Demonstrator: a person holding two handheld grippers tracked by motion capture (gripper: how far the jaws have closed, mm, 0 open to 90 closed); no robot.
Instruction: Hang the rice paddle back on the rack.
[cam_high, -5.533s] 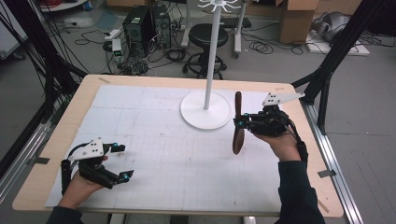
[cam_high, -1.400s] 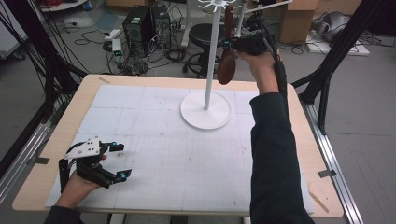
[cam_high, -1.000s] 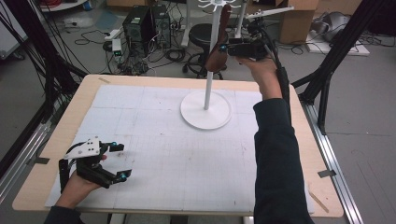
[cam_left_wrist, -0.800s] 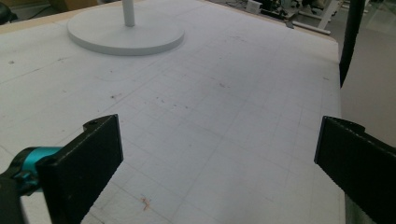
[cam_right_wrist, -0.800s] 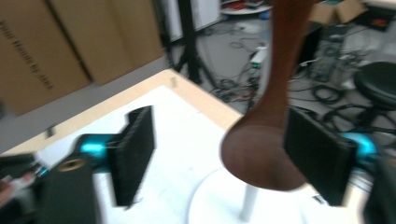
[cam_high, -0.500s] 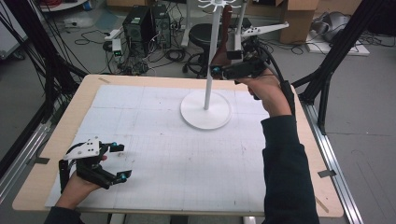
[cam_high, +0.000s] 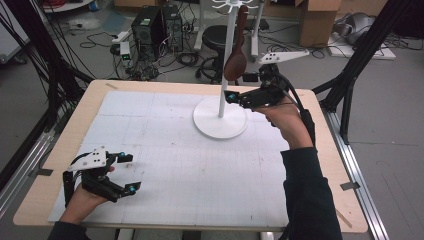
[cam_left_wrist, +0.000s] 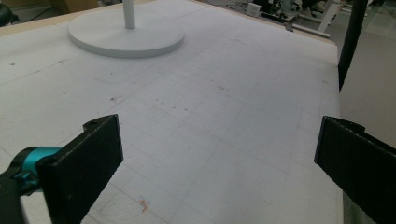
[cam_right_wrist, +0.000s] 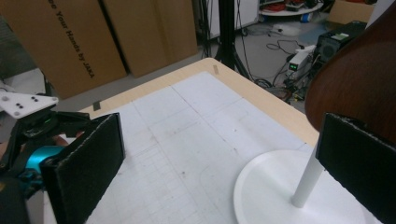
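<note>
A brown wooden spoon (cam_high: 235, 62) hangs bowl-down from a hook at the top of the white rack (cam_high: 227, 75), beside its pole. My right gripper (cam_high: 234, 97) is just right of the pole, above the round base (cam_high: 220, 125), pointing left. Its jaws have just been opening and now stand open with nothing between them. In the right gripper view the spoon's bowl (cam_right_wrist: 359, 79) looms behind the right pad (cam_right_wrist: 355, 163), past the right gripper (cam_right_wrist: 219, 172). My left gripper (cam_high: 131, 173) rests open at the near left of the mat; the left gripper (cam_left_wrist: 219, 172) faces bare mat.
The white gridded mat (cam_high: 165, 165) covers most of the wooden table (cam_high: 325, 160). Black frame legs (cam_high: 350, 75) stand to the right. Cardboard boxes (cam_right_wrist: 70, 42), a stool and cabled electronics (cam_high: 150, 25) lie on the floor beyond the far edge.
The right gripper has come down from the rack's top and back toward me, its jaws now wide, leaving the spoon hanging on the hook. The left hand has stayed still.
</note>
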